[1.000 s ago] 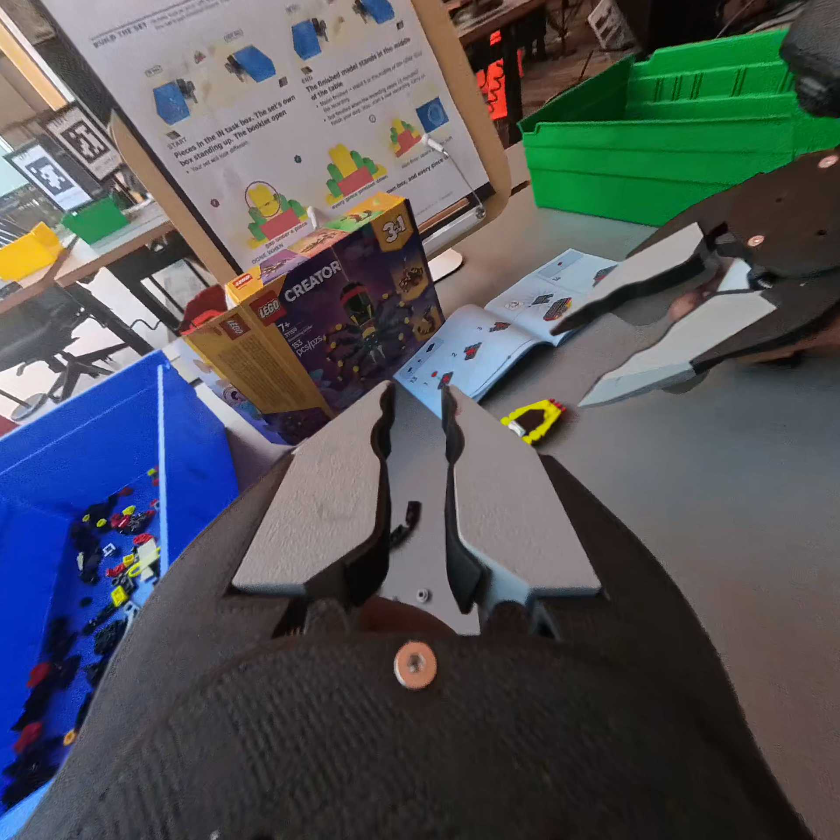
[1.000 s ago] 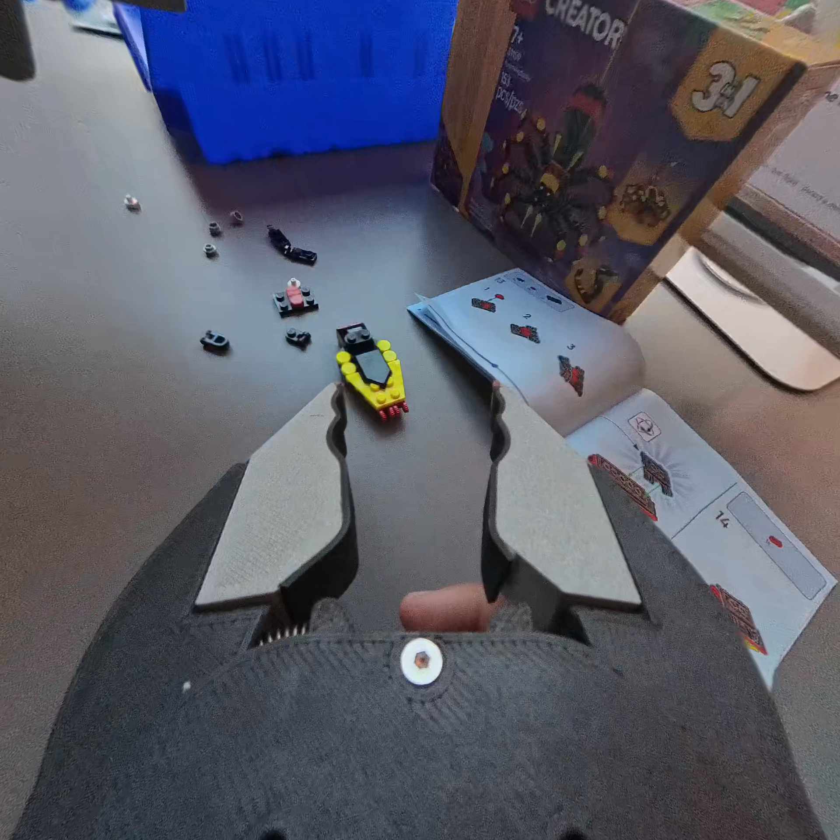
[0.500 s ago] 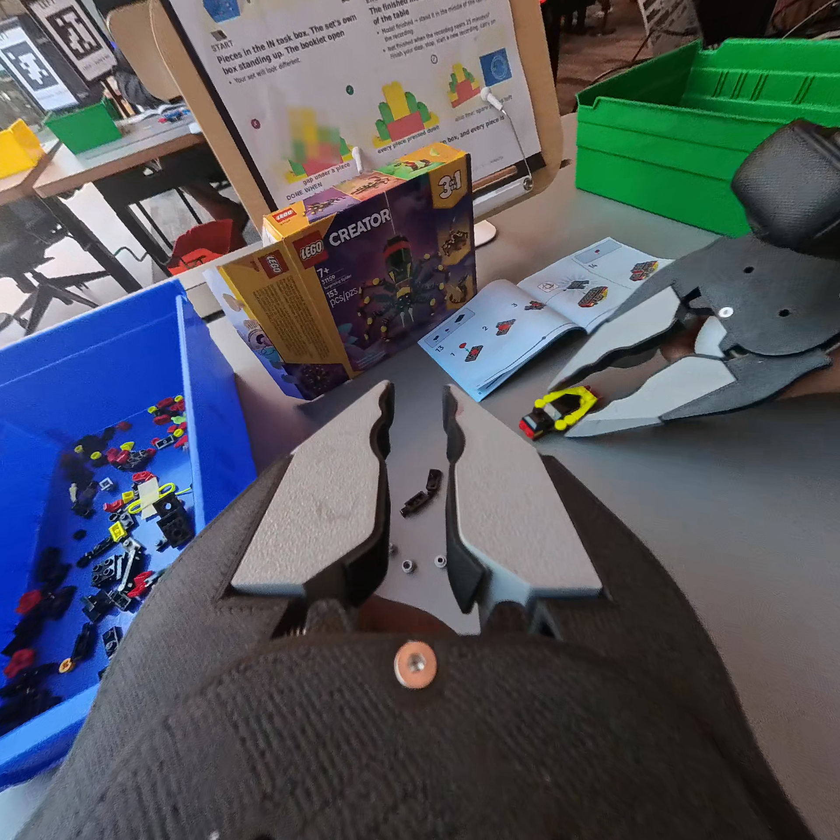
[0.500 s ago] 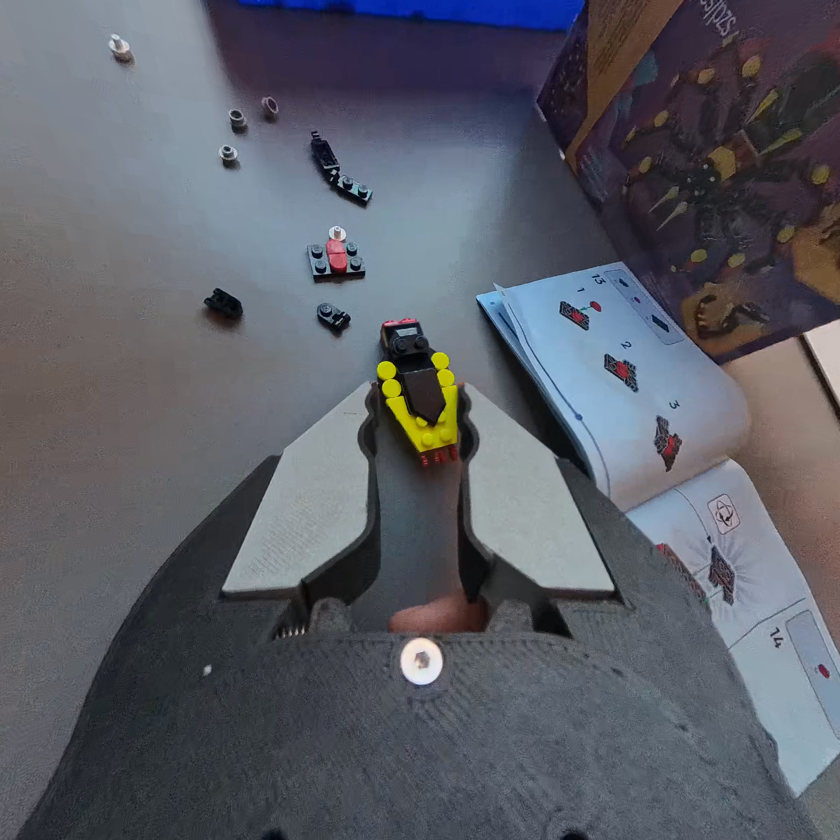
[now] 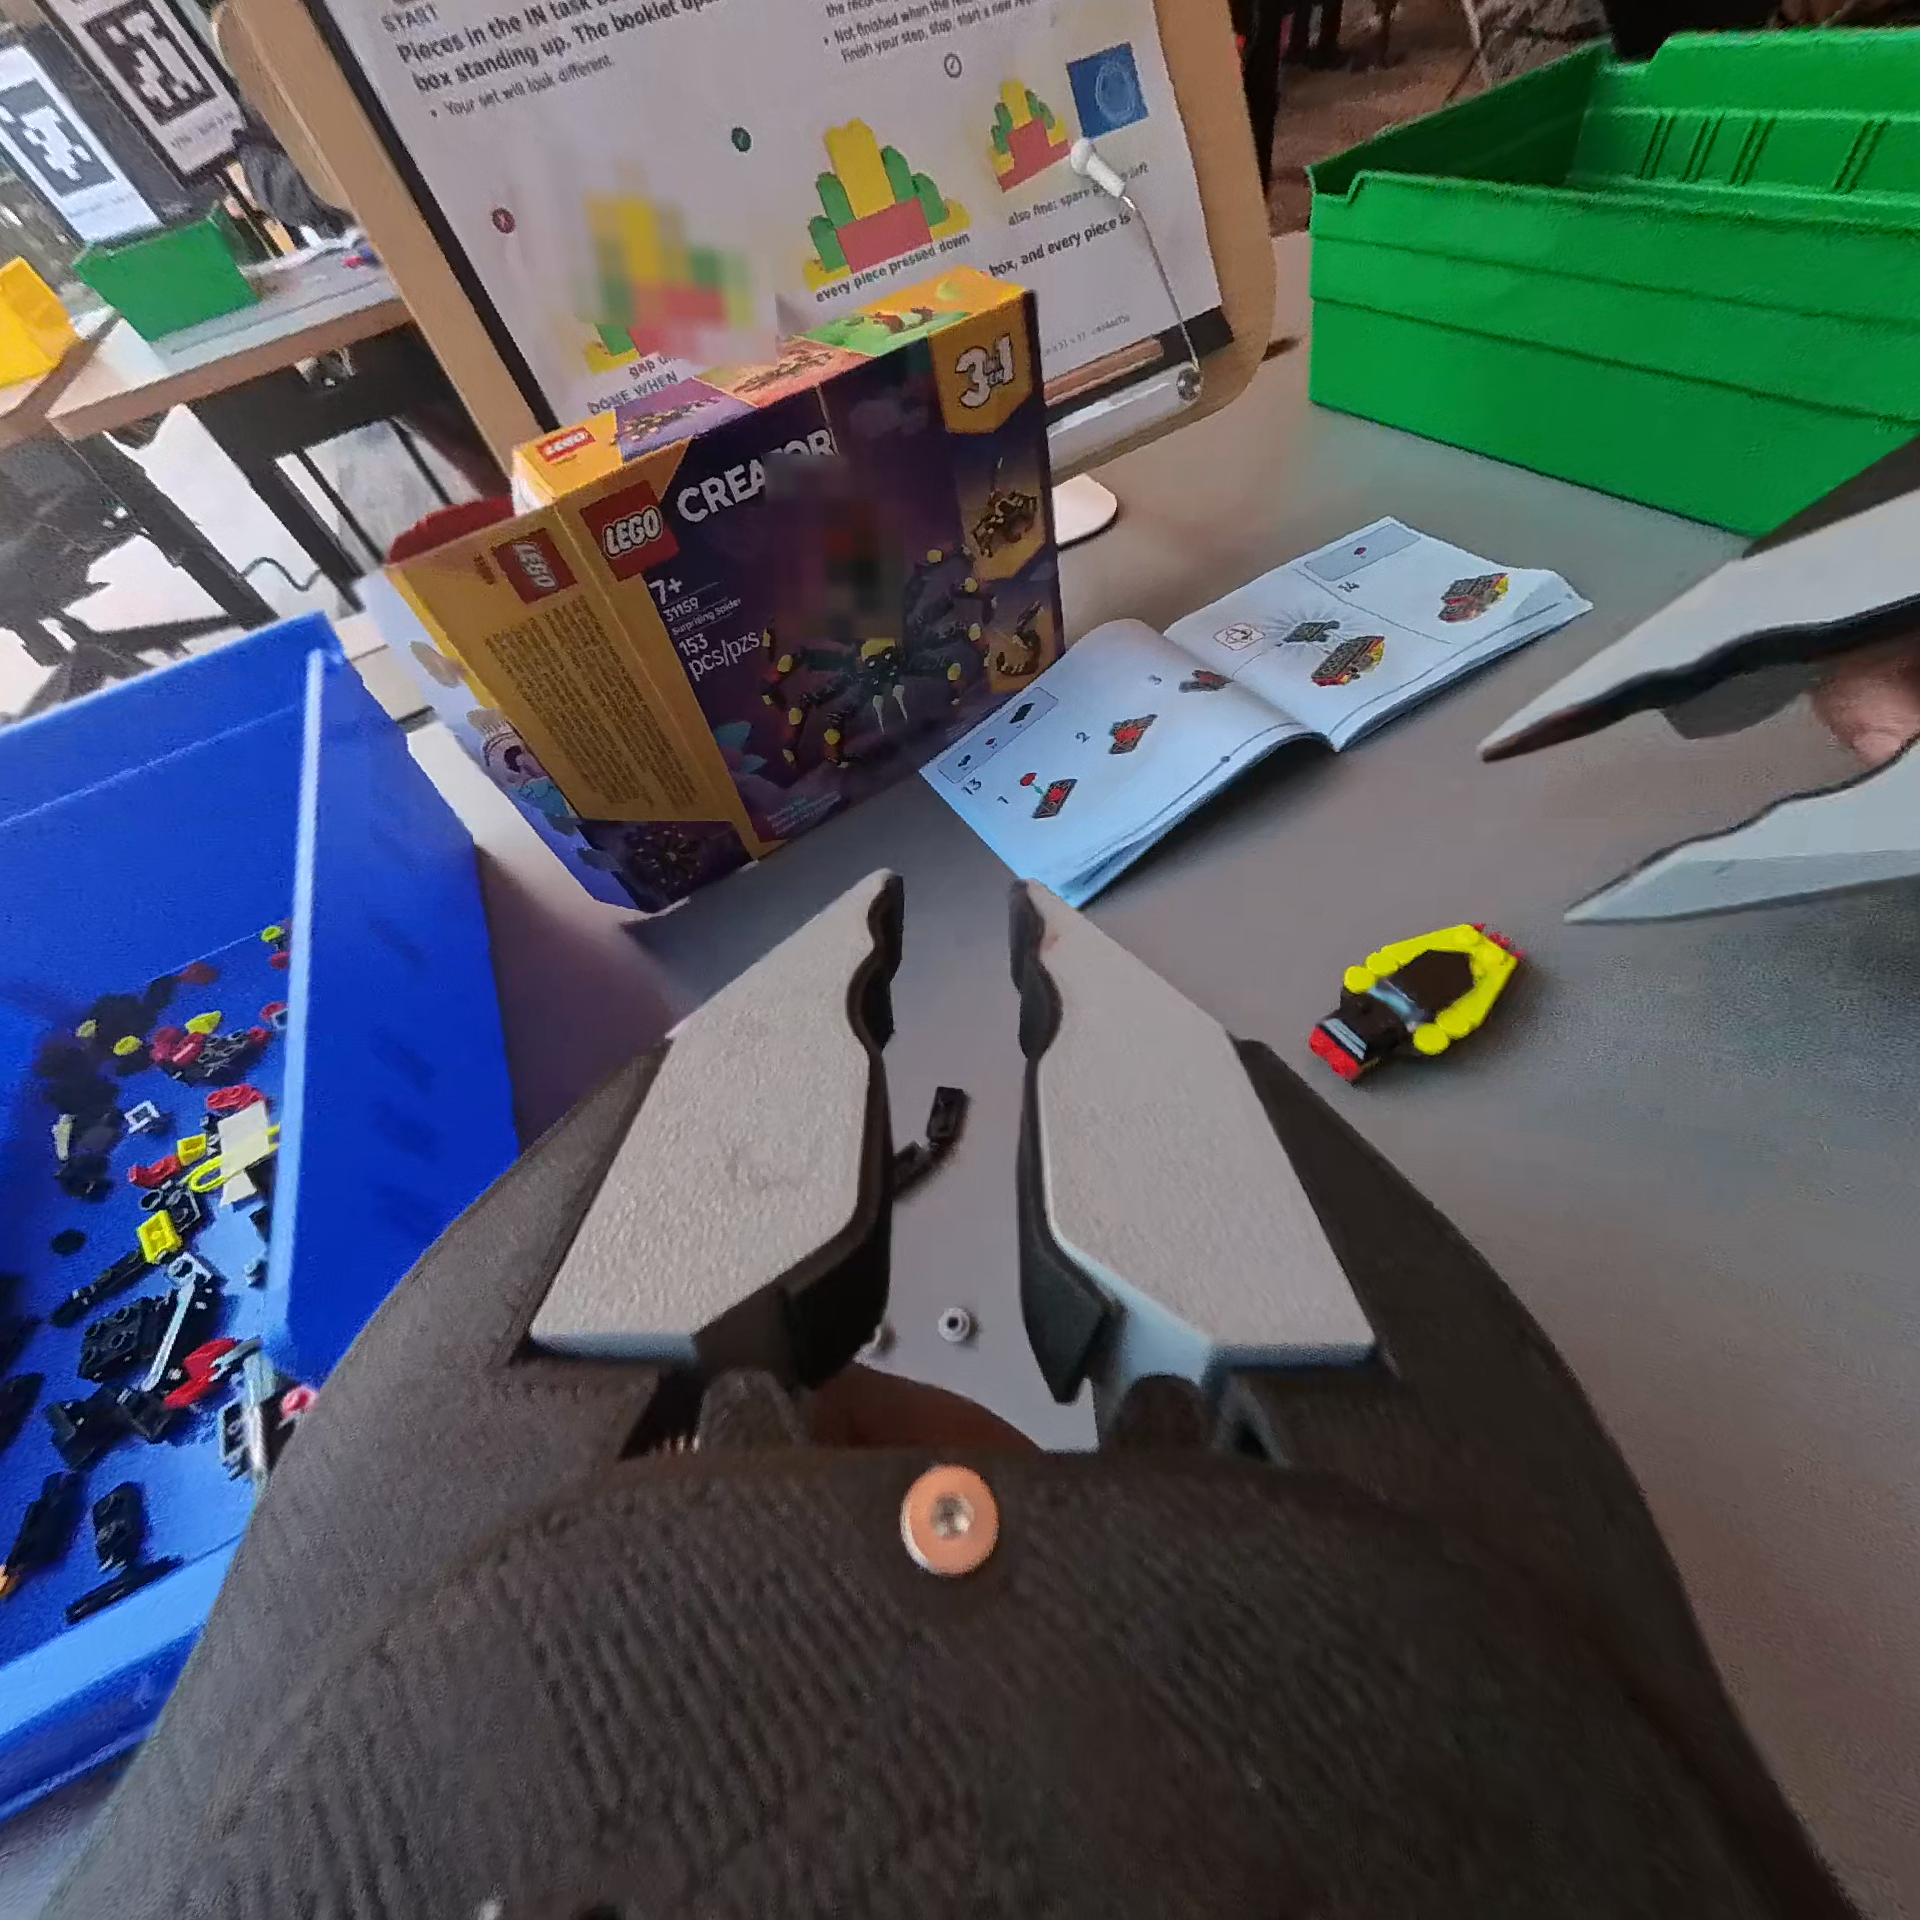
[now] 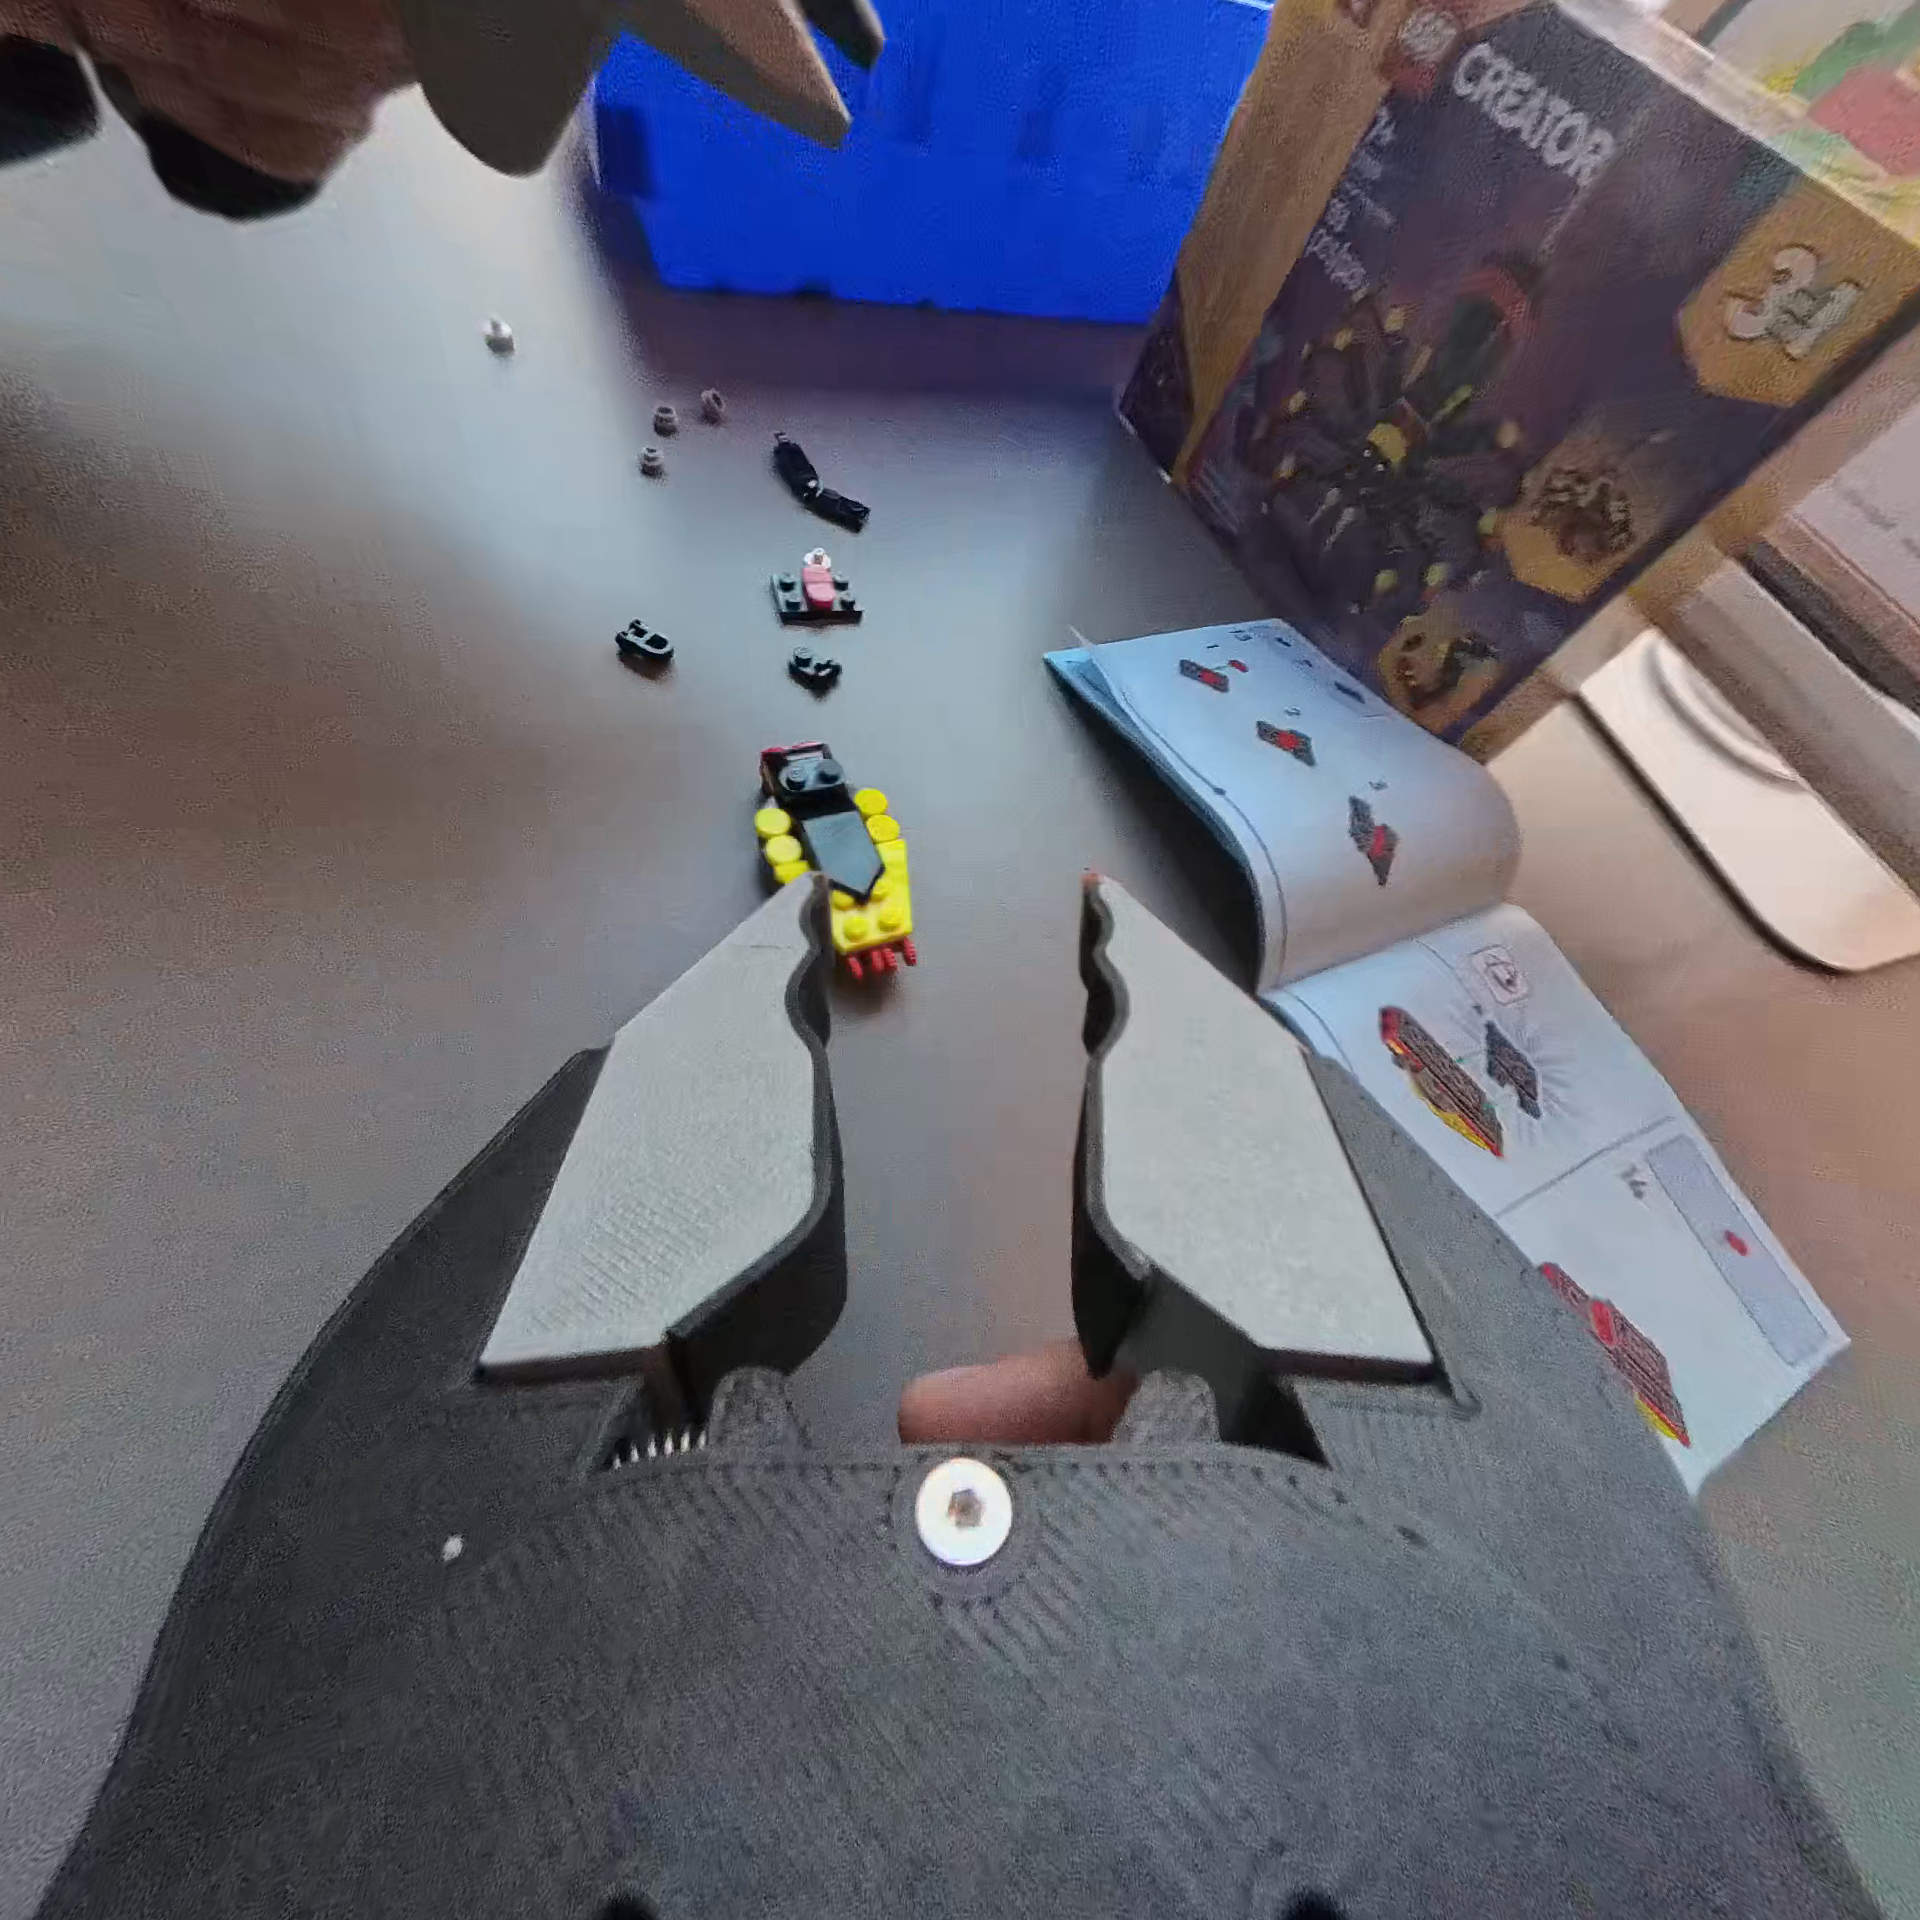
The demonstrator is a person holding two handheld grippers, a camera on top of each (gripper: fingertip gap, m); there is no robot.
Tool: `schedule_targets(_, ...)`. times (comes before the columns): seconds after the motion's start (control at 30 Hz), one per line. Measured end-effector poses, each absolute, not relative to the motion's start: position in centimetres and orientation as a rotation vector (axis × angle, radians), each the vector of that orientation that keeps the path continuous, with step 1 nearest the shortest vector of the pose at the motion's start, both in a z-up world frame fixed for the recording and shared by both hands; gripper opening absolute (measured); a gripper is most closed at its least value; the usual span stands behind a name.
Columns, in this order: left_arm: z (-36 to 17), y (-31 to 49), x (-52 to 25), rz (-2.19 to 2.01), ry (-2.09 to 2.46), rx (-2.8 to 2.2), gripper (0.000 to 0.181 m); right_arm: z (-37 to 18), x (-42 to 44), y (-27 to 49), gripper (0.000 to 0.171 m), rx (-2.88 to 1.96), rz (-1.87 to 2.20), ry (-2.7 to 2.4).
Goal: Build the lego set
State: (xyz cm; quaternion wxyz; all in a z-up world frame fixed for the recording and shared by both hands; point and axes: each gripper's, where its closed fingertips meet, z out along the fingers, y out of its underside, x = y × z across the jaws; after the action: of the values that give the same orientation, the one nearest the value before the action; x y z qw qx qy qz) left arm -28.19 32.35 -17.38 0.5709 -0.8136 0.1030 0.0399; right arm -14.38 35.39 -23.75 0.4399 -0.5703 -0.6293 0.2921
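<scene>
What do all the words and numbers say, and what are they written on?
I won't read writing out; these things carry it:
Purple-and-yellow cardboard box: logos, words, numbers.
Open pale-blue paper booklet: small step numbers.
White instruction poster behind the box: printed lines, partly blurred.
Black-and-white square-pattern sign, top left: a code pattern.

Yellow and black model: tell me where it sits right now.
The yellow and black model lies on the grey table, just beyond the open right gripper near its left fingertip, left of the open booklet and below the loose black pieces.

green bin (image 5: 1621,312), instruction board (image 5: 790,156) (upright)
</scene>
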Motion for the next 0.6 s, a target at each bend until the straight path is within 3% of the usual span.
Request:
schedule_targets(0.03, -16.8, 32.6, -28.8, 0.094, 0.186, -1.851, 0.018, -23.1, -13.7, 36.5, 0.044, -1.428, 0.732, -1.495)
schedule_targets(0.27, -13.8, 32.9, -31.1, 0.137, 0.077, -1.548, 0.013, -20.0, -9.9, 41.2, 0.043, -1.482, 0.851, -1.121)
schedule_targets(0.6, -13.2, 31.2, -34.2, 0.321, -0.061, -1.394, 0.001, -20.0, -10.0, 39.7, 0.036, -1.449, 0.891, -1.166)
